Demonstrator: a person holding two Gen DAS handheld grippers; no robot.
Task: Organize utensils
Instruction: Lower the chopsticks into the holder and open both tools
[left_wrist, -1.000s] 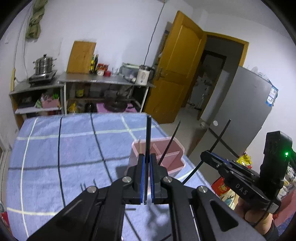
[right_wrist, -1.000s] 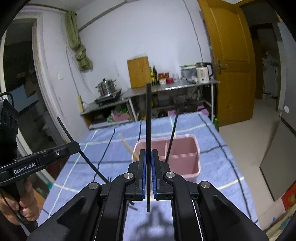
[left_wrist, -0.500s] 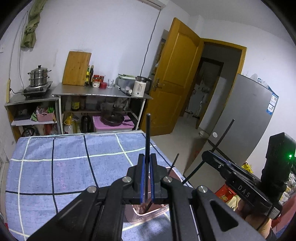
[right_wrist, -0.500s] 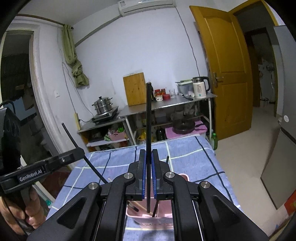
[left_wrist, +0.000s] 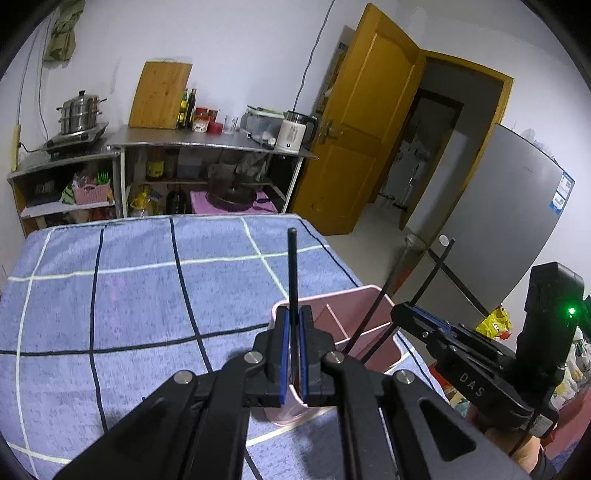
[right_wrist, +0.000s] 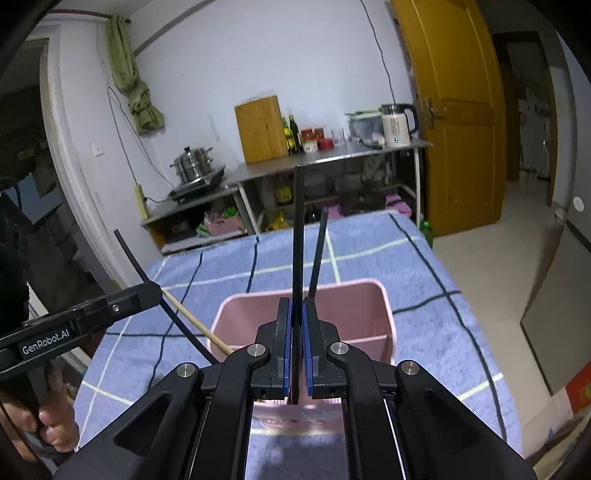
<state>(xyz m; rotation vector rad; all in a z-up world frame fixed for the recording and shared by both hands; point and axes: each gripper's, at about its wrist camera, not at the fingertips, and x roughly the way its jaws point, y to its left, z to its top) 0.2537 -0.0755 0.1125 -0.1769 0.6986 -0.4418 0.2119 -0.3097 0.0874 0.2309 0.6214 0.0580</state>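
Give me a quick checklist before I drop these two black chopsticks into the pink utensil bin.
1. Left gripper shut on its black chopstick: ok.
2. Right gripper shut on its own black chopstick: ok.
3. Pink utensil bin upright on the blue checked tablecloth: ok.
4. Bin has space: one black chopstick and a wooden chopstick already stand in it, compartments otherwise look open: ok.
5. Lower chopstick tips inside the bin: hidden behind the fingers, cannot tell.
6. The two grippers apart from each other: ok.
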